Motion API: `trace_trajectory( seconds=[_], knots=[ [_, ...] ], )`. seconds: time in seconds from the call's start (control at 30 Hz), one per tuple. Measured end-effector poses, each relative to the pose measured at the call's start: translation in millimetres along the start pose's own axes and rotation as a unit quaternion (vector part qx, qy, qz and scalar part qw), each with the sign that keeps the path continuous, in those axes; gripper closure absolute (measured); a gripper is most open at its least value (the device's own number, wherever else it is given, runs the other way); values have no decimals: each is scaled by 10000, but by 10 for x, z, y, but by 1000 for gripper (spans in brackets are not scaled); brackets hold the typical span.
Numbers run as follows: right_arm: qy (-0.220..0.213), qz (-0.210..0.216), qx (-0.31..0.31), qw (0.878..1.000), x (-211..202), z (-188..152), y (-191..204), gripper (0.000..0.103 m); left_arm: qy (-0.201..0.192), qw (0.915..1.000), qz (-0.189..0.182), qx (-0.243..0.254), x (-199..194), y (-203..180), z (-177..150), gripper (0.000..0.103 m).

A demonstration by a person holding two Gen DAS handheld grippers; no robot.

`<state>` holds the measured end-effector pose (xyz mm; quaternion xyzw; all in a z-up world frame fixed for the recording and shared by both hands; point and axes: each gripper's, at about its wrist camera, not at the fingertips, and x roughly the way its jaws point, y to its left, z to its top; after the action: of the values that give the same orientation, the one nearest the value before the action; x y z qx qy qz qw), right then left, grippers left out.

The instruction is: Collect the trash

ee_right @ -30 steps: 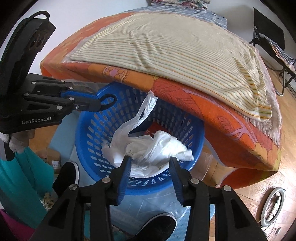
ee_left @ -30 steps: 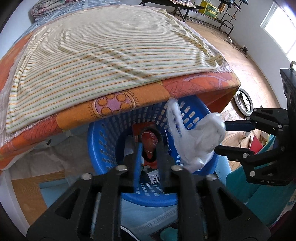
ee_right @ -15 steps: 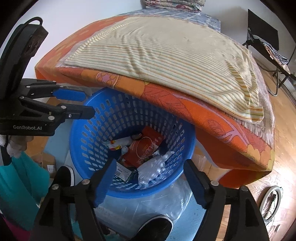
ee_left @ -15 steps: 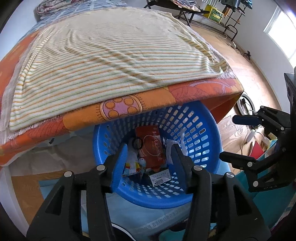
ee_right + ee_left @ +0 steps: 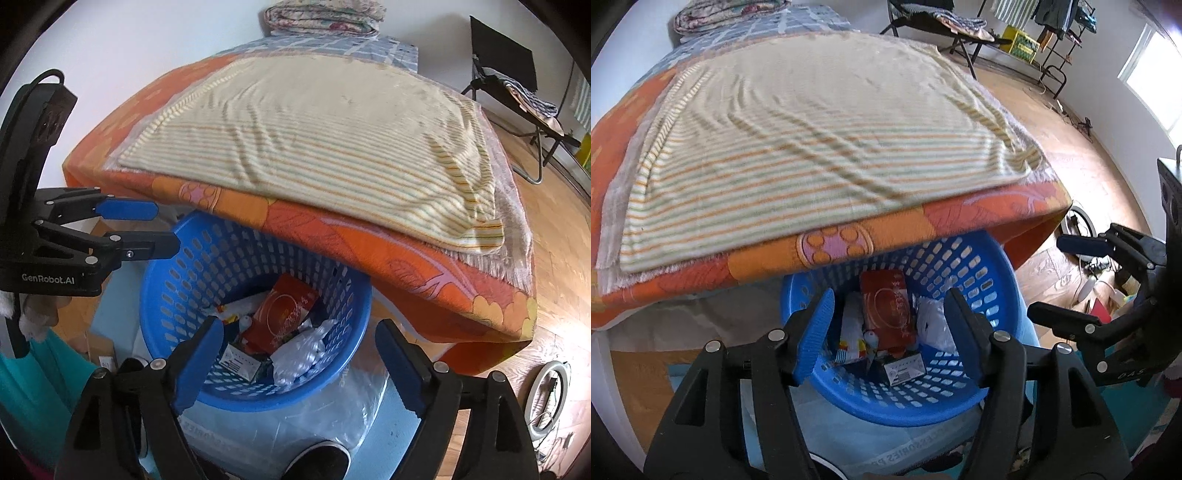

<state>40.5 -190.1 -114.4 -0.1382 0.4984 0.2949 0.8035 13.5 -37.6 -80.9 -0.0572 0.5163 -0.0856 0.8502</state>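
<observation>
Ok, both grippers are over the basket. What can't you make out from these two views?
- Far rim of the blue basket: hidden under the overhanging orange bedspread, both views.
- Trash beneath the red packet and white plastic bag: covered by them.
- Print on the small white box: too small to read.
- Striped blanket: motion-blurred in the left wrist view.
- Floor near the basket: blocked by the left gripper and right gripper.

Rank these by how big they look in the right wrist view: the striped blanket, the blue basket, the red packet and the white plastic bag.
1. striped blanket
2. blue basket
3. red packet
4. white plastic bag

The packet and the crumpled bag look close in size, so their order is unsure. The blanket lies farther from the camera and still looks largest.
</observation>
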Motion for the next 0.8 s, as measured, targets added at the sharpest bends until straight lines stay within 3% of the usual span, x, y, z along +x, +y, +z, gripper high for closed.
trace_trajectory(
  seconds=[0.6, 0.8],
  knots=[
    [-835, 47, 575, 9948, -360, 306, -189, 12, -1159, 9930, 207, -110, -538, -18, 467, 39],
    [-1059, 88, 726, 9917, -436, 457, -273, 12, -1424, 9894, 251, -151, -656, 9, 601, 33]
  ],
)
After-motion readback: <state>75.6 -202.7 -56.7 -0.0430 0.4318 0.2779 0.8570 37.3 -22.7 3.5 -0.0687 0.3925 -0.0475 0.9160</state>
